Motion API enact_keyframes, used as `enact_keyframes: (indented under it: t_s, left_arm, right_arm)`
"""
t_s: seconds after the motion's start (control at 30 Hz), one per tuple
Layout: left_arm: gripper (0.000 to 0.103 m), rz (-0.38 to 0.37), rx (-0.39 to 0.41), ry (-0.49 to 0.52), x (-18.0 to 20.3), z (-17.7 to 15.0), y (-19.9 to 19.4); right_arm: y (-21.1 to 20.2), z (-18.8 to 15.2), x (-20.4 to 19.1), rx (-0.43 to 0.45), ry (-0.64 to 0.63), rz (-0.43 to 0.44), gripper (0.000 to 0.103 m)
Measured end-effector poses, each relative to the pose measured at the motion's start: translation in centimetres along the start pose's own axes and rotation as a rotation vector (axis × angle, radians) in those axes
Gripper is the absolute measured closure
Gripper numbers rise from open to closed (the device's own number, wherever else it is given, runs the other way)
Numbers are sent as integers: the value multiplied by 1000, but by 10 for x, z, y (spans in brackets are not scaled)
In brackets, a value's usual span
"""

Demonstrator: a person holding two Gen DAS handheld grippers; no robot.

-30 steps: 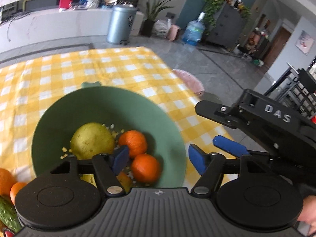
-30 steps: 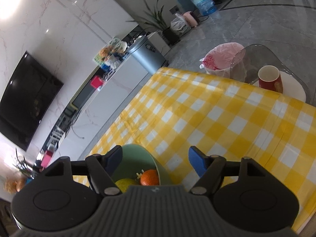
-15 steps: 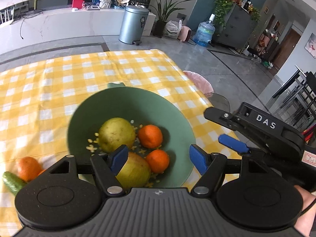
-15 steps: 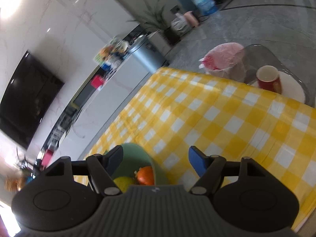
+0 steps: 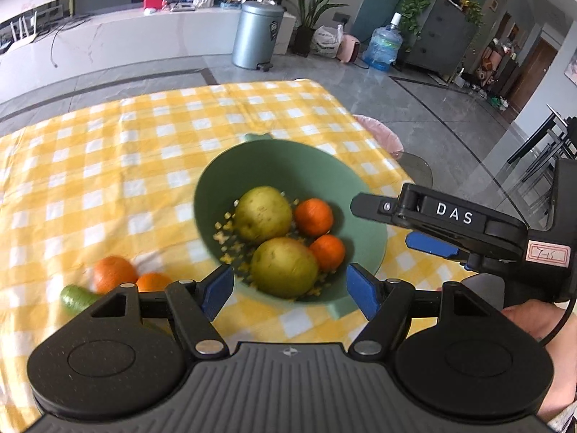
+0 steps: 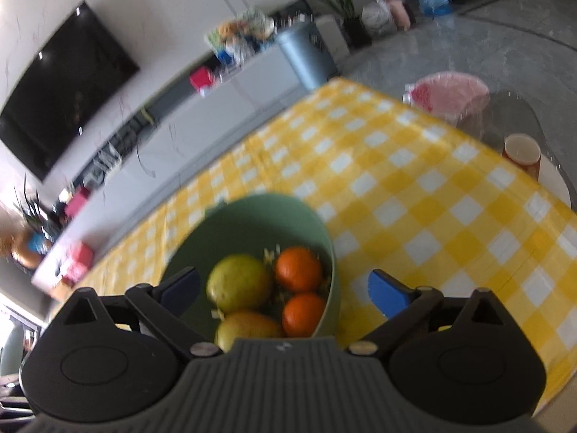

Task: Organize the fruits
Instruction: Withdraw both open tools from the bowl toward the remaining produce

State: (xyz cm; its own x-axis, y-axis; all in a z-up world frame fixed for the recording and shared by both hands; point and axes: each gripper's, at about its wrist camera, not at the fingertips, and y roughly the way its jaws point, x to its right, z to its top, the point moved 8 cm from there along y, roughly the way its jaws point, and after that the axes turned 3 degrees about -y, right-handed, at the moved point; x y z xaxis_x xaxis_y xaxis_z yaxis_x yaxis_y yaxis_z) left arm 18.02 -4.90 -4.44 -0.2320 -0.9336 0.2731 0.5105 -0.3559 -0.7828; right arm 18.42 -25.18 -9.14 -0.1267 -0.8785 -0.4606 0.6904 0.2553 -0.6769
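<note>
bowl: green bowl (image 5: pixel 288 166) sits center frame in the left wrist view, on the yellow checked cloth (image 5: pixel 108 166). It's got 2 pears (image 5: pixel 265 213) and 2 oranges (image 5: pixel 313 216) in it, plus some pale little bits I can't identify.

leftovers: 2 more loose oranges (image 5: pixel 114 270) and a green cucumber-looking thing (image 5: pixel 75 297) lie on the cloth at lower left, well apart from the bowl.

left gripper (image 5: pixel 288 287): fingers spread wide, holding nothing, hanging over the bowl's near rim.

right gripper (image 6: pixel 283 290): also wide open and empty, over the bowl in its own view (pretty blurry). You can see it at mid right in the left wrist view too.

step: looks like we're between picks, with 4 fruits binned and 2 to go.

next move: I'd guess the left one swings toward the lower-left oranges, drops around 1 and closes gently since they roll. Not sure the cucumber counts as fruit.
</note>
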Motion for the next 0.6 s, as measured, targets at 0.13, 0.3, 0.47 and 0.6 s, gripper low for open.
enact_keyframes:
  t_s: [0.13, 0.3, 0.47, 0.6]
  left_arm:
    - [19, -2, 4, -17, -11, -8, -11]
    - [19, 11, 10, -90, -31, -17, -28]
    - [19, 28, 40, -138, -55, -30, -53]
    - [19, 44, 84, -185, -76, -43, -73]
  right_arm:
    - [0, -10, -8, -37, -31, -11, 6]
    - [0, -25, -24, -94, -63, -24, 6]
    - [-7, -46, -43, -131, -96, 10, 7]
    - [-9, -66, -65, -179, -160, 75, 4]
